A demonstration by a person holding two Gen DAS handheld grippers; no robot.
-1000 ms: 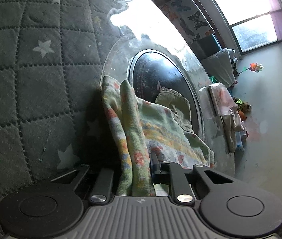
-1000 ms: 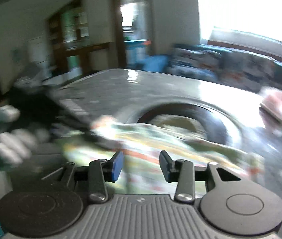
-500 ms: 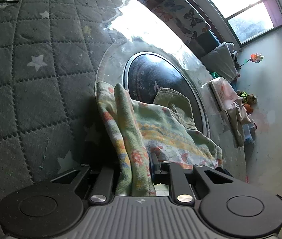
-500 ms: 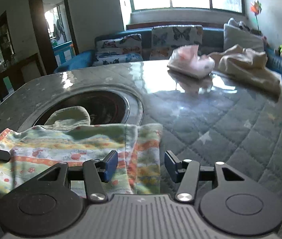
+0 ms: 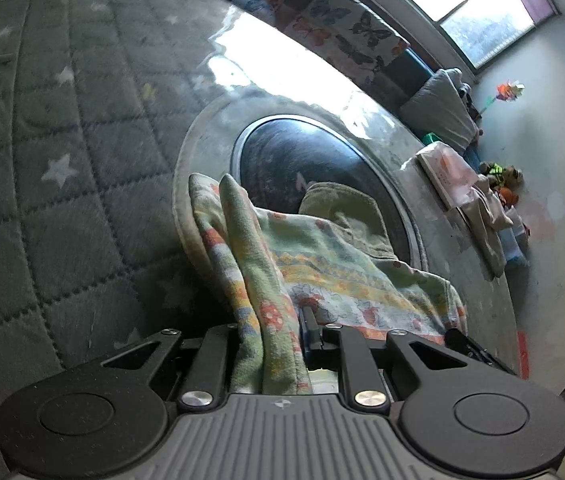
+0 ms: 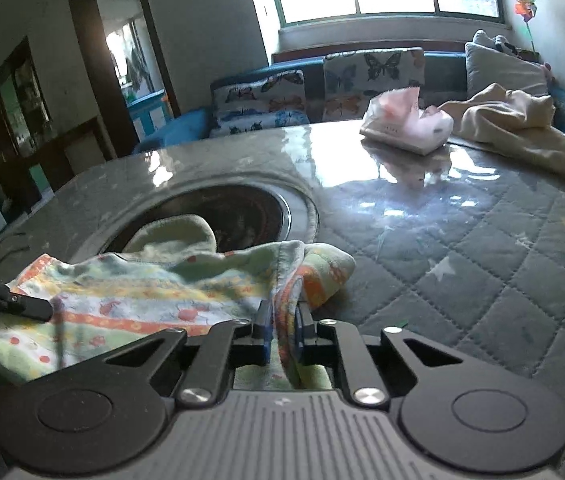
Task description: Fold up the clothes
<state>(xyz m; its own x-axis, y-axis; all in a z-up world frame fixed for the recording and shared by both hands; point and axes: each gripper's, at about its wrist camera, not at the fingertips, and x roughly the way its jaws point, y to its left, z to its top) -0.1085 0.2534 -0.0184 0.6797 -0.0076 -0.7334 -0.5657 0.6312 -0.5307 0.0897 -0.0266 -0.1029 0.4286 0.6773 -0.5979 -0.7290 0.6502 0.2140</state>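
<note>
Wide open quilted table [image 6: 494, 264] on the right side; at the far edge, pink tissue pack [image 6: 406, 126] and beige cloth [image 6: 522, 128] block passage. Round recess [image 6: 242, 216] sits mid-table.

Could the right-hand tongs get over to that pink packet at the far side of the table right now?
Probably not yet. The right tongs are clamped on the floral garment, which the left tongs also grip. The quilted table cover between them and the pink packet is bare.

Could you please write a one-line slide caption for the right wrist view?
Right gripper, just closed, pinches the patterned cloth beside the table's round inset.
</note>
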